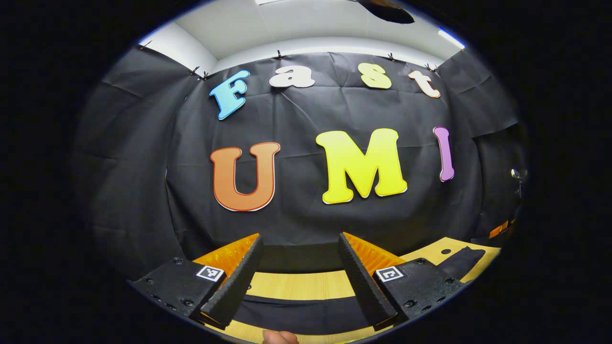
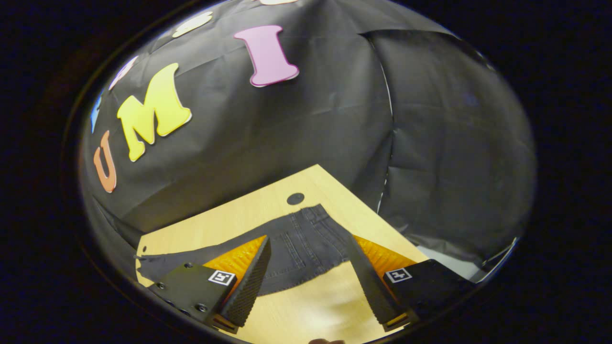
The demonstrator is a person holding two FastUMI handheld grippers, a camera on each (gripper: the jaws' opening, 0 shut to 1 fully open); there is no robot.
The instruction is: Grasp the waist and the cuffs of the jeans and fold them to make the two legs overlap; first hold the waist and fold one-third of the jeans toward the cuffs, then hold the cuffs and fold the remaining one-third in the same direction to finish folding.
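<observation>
Dark jeans (image 2: 315,224) lie flat on the wooden table (image 2: 267,205). In the right gripper view the waist end with a back pocket is at the right, and the legs stretch away to the left. My right gripper (image 2: 309,239) hovers above the waist, open, with nothing between its fingers. In the left gripper view the jeans (image 1: 296,315) show as a dark band across the table (image 1: 296,285) below my left gripper (image 1: 300,236). That gripper is open, held level and above the cloth, and faces the booth's wall.
A round black hole (image 2: 295,198) sits in the table just beyond the waist. The table's far corner meets the black cloth wall (image 2: 430,143). More dark cloth (image 1: 466,263) lies on the table at the right of the left gripper view.
</observation>
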